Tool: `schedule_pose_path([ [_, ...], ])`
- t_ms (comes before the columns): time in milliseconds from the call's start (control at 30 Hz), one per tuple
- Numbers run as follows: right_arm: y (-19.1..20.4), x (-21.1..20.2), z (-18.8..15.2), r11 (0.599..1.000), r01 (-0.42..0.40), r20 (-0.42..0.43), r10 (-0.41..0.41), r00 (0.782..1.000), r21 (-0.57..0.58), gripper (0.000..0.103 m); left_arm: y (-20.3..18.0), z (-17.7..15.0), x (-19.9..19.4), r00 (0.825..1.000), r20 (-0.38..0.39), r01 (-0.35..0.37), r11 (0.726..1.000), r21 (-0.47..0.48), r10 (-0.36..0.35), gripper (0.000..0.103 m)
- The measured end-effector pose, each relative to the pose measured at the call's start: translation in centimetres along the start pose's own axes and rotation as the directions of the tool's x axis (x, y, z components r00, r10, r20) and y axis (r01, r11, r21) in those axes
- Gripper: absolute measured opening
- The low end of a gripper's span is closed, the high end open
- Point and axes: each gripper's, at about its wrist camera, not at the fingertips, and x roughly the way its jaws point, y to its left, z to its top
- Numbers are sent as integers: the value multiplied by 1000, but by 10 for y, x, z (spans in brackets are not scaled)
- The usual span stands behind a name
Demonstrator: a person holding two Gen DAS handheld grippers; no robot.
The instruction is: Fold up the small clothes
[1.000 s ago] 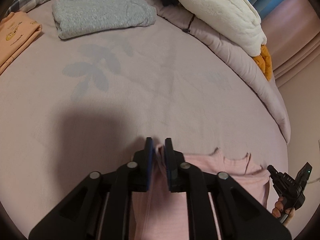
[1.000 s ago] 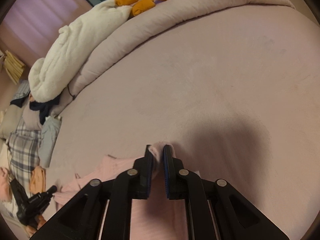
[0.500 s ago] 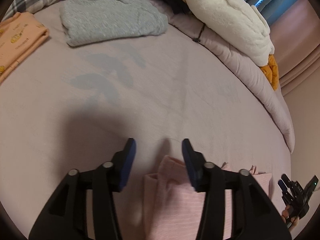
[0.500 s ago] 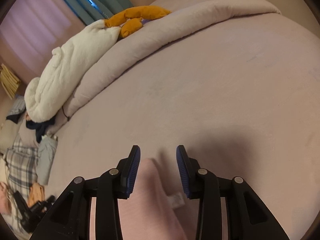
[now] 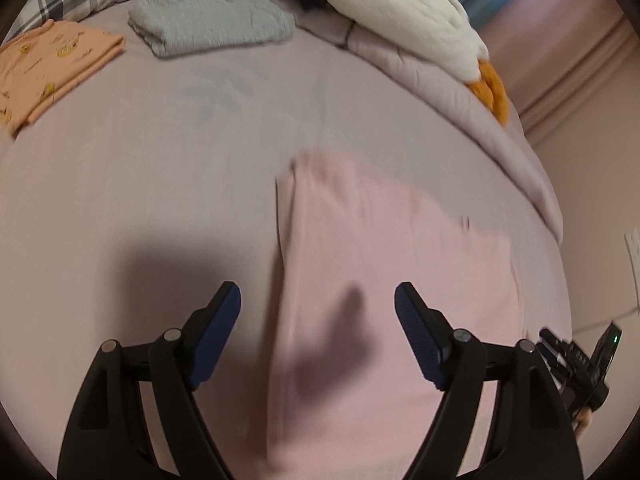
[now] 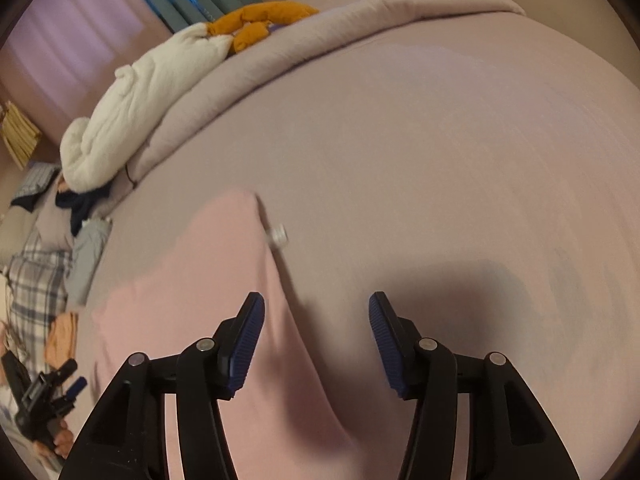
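Left gripper (image 5: 318, 332): jaws opening, blue pads apart, nothing pinched; hangs over the pink cloth.
Right gripper (image 6: 316, 340): jaws opening, pads apart, clamping nothing; cloth's edge passes below the gap.
Pale pink knit garment (image 5: 384, 280): lies folded flat on the mauve bedsheet (image 5: 140, 184), free of both claws.
Folded orange printed garment (image 5: 52, 68): far left on the sheet.
Folded grey-blue knit garment (image 5: 212, 28): beside it, farther back.
White fluffy blanket (image 5: 404, 12): heaped on the rolled duvet at the far edge.

left gripper (image 5: 318, 308) jaws opening, right gripper (image 6: 316, 316) jaws opening, both empty
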Motion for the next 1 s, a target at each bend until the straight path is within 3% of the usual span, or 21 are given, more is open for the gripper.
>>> schedule_pose_path([
  [133, 1, -5, -18, 1000, 16, -16, -16, 1000, -22, 54, -5, -27, -2, 1000, -21, -7, 999, 49, 8, 80],
  [300, 1, -2, -41, 999, -29, -54, 30, 998, 16, 54, 6, -50, 11, 997, -83, 4, 1000, -1, -4, 78],
  [467, 14, -2, -61, 1000, -7, -32, 7, 999, -3, 54, 0, -61, 11, 998, -66, 8, 1000, 26, -7, 78],
  [600, 19, 7, -65, 997, -81, -57, 82, 995, 20, 54, -6, -62, 17, 998, -61, 35, 999, 26, -34, 77],
  [767, 29, 22, -55, 993, -119, -45, 119, 992, 9, 54, -7, -62, 21, 995, -65, 71, 997, -7, -72, 55],
  [800, 29, 26, -51, 991, -134, -32, 135, 990, 13, 54, -5, -61, 22, 995, -65, 81, 996, -25, -82, 45],
  [833, 30, 28, -52, 989, -145, -24, 145, 989, 23, 53, -5, -61, 24, 994, -63, 87, 995, -41, -90, 30],
  [867, 31, 31, -50, 987, -154, -21, 155, 988, 35, 46, -5, -61, 25, 993, -64, 93, 995, -37, -95, 21],
  [967, 32, 40, -45, 981, -189, -17, 190, 982, 47, 14, -3, -64, 24, 993, -49, 104, 992, -69, -108, 14],
  [1000, 32, 42, -45, 979, -196, -24, 198, 980, 58, 12, -2, -65, 21, 993, -44, 106, 991, -79, -110, 12],
])
